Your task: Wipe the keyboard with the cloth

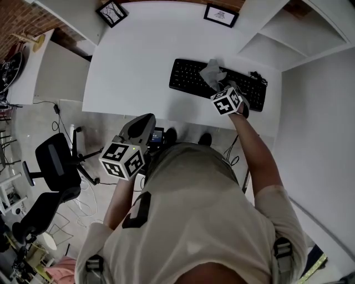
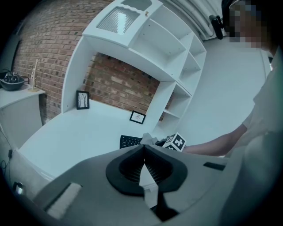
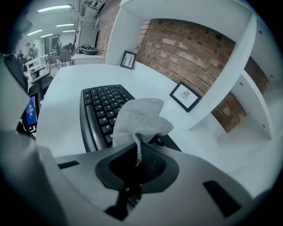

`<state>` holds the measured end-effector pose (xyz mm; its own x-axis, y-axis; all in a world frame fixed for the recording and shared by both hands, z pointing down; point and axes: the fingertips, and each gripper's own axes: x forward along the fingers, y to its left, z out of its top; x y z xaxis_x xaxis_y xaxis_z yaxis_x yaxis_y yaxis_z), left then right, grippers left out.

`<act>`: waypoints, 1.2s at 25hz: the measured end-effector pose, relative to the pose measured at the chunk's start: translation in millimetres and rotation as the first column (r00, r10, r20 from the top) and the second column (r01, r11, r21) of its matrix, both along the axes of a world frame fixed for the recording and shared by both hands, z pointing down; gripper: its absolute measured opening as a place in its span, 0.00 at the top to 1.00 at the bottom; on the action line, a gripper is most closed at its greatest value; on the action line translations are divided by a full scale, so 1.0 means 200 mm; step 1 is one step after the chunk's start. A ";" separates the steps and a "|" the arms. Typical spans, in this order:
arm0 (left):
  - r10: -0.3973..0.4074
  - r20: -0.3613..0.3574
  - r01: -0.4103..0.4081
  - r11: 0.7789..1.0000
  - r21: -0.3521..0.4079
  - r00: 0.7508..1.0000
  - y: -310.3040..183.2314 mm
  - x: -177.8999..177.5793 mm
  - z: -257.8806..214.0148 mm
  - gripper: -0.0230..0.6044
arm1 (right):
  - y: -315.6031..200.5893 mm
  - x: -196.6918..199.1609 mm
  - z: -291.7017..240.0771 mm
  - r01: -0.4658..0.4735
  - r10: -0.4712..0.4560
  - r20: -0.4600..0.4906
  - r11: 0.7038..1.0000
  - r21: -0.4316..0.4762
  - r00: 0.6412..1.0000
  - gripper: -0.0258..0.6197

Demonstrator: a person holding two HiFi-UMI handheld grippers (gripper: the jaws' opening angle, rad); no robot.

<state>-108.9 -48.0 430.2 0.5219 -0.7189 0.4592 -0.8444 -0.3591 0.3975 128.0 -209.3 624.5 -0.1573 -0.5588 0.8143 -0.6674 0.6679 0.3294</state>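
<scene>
A black keyboard [image 1: 191, 76] lies on the white desk [image 1: 138, 55], toward its right side. A grey cloth [image 1: 211, 72] rests bunched on the keys, and my right gripper [image 1: 221, 89] is shut on its lower edge. In the right gripper view the cloth [image 3: 139, 119] rises from the closed jaws and covers the middle of the keyboard [image 3: 99, 110]. My left gripper [image 1: 143, 125] is held back off the desk's front edge, near the person's body, shut with nothing in it. From the left gripper view the keyboard [image 2: 130, 141] shows far off.
Two small framed pictures [image 1: 112, 12] [image 1: 220, 15] stand at the back of the desk. White shelves [image 1: 288, 33] rise at the right. Black office chairs [image 1: 55, 161] stand on the floor to the left, with cables [image 1: 61, 113] nearby.
</scene>
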 end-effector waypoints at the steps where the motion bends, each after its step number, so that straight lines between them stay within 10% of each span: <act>1: -0.012 0.002 0.012 1.000 0.007 1.000 -0.01 -0.02 -0.01 0.96 | 0.00 0.01 0.00 -0.006 0.006 -0.004 1.000 0.006 1.000 0.94; 30: 0.127 0.010 -0.127 0.992 0.010 0.992 0.05 0.27 0.01 0.96 | 0.11 0.50 0.04 -0.167 0.168 -0.060 0.986 0.022 0.984 0.94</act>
<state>-55.5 -37.5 432.8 0.6047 -0.6522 0.4572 -0.7956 -0.4676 0.3852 227.9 -187.9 632.9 -0.0102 -0.5865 0.8099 -0.7472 0.5427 0.3836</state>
